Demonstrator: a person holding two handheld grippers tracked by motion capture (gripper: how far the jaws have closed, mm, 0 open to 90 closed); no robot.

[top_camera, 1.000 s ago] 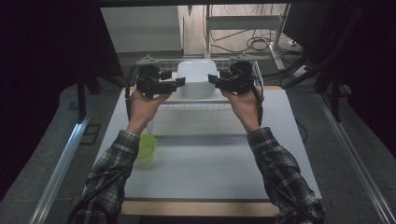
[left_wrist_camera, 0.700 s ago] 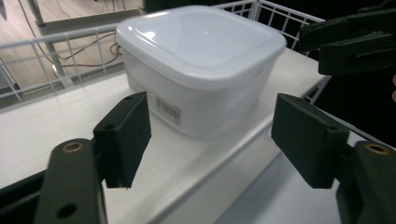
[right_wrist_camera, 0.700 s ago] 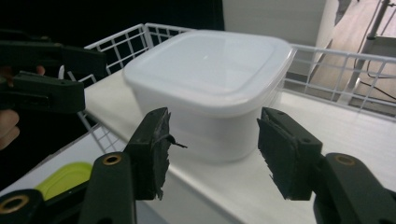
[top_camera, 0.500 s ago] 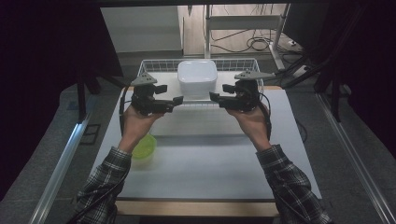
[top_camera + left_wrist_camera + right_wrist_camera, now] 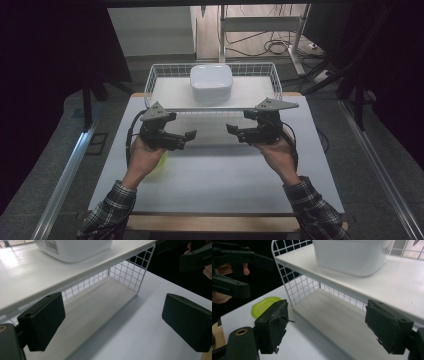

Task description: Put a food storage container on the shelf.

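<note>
A: The left gripper (image 5: 191, 136) and the right gripper (image 5: 230, 129) hang over the white table (image 5: 220, 175) with their tips turned toward each other, left at about nine o'clock from the table's middle, right at about three. Both are released: jaws wide apart with nothing between them, and they have just been opening.

B: And the container?

A: The white, rounded square plastic container (image 5: 210, 82) sits on the upper white shelf board (image 5: 250, 92) of the white wire rack (image 5: 272, 82), at twelve o'clock from the grippers and well apart from both. In the left gripper view it (image 5: 75, 250) stands on the board above the rack's open lower level; the right gripper view shows the same container (image 5: 352, 255) from the other side.

B: So which step is this?

A: I'd judge the placing done. The container stands upright on the shelf, untouched, and both grippers are clear of it and empty. This looks like the retreat after letting go.

B: What next?

A: Possibly the flat yellow-green round lid (image 5: 263, 306) lying on the table at about eight o'clock, just beside the left hand (image 5: 145, 157). In the high view that hand covers most of it. If it is next, the left gripper would need to drop low and come in nearly level, since a thin disc offers only its edge to the jaws. Whether it belongs to the container I cannot tell.
</note>
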